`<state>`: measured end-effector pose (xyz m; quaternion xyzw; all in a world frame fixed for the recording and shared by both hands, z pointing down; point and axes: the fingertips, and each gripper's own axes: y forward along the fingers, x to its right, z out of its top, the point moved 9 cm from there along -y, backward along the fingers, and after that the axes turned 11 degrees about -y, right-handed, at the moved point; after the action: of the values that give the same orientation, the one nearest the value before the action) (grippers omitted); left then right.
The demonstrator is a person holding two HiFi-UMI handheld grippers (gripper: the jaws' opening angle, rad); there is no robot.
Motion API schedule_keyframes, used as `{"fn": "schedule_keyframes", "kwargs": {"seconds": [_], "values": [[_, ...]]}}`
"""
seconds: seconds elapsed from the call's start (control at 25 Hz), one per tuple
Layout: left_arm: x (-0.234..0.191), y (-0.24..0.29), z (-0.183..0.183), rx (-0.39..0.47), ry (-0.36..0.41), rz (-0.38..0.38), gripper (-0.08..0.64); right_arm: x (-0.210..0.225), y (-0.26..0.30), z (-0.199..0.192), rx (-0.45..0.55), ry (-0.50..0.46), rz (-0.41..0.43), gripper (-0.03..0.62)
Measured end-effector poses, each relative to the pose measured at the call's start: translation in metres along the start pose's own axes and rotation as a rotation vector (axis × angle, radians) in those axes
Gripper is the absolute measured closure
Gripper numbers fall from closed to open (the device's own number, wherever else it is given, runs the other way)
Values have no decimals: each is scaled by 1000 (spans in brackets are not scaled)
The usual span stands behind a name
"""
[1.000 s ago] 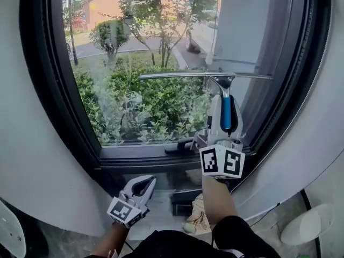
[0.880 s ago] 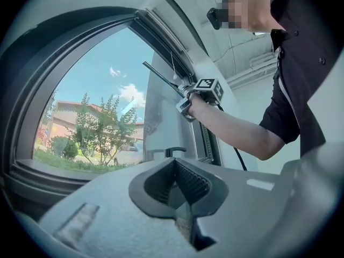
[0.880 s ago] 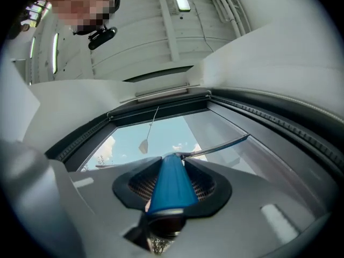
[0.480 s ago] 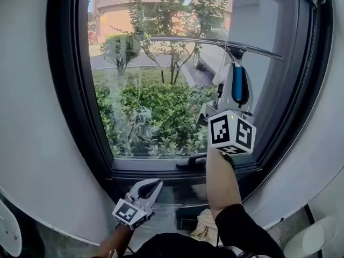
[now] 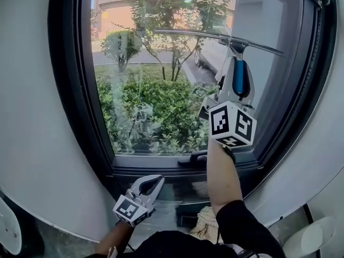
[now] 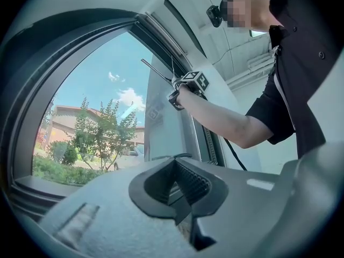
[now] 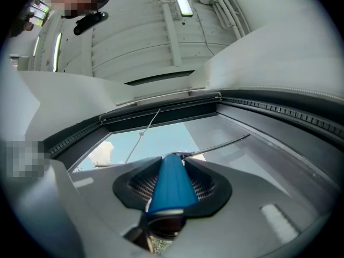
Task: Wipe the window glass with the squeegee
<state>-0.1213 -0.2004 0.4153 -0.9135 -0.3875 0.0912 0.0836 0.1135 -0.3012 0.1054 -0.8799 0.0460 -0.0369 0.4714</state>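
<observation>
Nearest and lowest, below the sill, the left tongs (image 5: 155,180) (image 6: 180,198) are hanging with their jaws closed together and nothing between them. Up and to the right, the right tongs (image 5: 238,69) (image 7: 173,165) are clamping the blue handle of the squeegee (image 5: 193,34), which is standing upright between the jaws. The marker cube (image 5: 232,124) is sitting just under them at the end of the raised forearm (image 5: 223,181). Beyond the jaw tips, the blade is lying across the window glass (image 5: 156,95) near its top, slanting down toward the right, with its right end close to the dark window frame (image 5: 70,90).

The lower part of the handle is disappearing inside the jaws. From the right gripper view, only a thin stretch of blade is showing past the tongs' body. A pale crumpled thing (image 5: 203,219) under the sill is partly hiding behind the arm and is hard to make out.

A second ago the blade was lying level at mid-pane. Now it is sitting much higher and tilted, slightly above its place half a second ago. The left tongs are staying low and closed. Farthest off, shrubs (image 5: 161,112) and a tree (image 5: 172,15) are showing through the glass.
</observation>
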Motion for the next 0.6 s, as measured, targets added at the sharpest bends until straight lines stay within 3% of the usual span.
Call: {"fn": "schedule_keyframes", "kwargs": {"seconds": [0.6], "values": [[7,0,0,-7,3,-15,558,-2,-27,-11,-36,-10,-3,460]]}}
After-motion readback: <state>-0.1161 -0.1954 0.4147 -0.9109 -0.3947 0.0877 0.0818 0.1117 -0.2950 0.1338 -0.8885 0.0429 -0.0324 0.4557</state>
